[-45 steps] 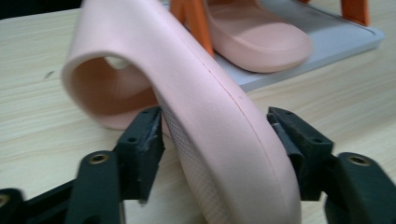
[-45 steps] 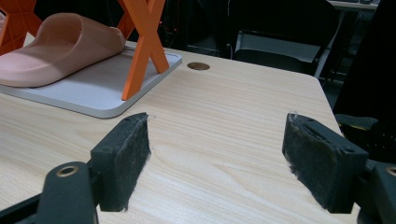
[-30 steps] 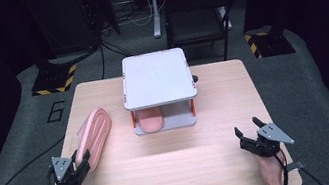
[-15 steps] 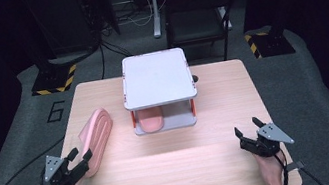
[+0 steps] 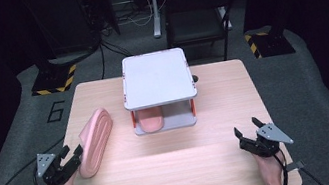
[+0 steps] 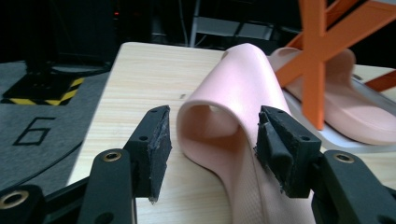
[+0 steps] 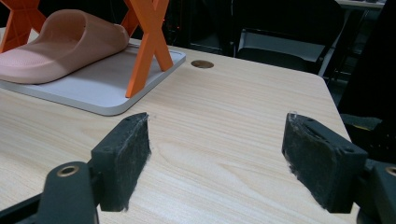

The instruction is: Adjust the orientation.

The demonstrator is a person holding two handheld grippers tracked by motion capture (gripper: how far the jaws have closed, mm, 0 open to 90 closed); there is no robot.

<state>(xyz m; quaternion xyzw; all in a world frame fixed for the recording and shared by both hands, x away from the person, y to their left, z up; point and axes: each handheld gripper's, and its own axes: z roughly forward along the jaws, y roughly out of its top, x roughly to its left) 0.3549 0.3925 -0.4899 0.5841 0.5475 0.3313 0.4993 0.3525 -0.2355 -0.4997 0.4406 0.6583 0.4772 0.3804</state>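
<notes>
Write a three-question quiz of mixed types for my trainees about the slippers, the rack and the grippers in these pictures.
1. True or false: the right gripper holds a slipper.
2. Where does the second pink foam slipper lie? A on the white two-tier rack's top, B on its lower shelf, C on the floor.
3. Which gripper has the pink foam slipper on the wooden table between its jaws?

Key: 1 false, it is open over bare table. 2 B. 3 the left gripper, pads not yet pressing.

"6" on the floor mat (image 5: 56, 111)
</notes>
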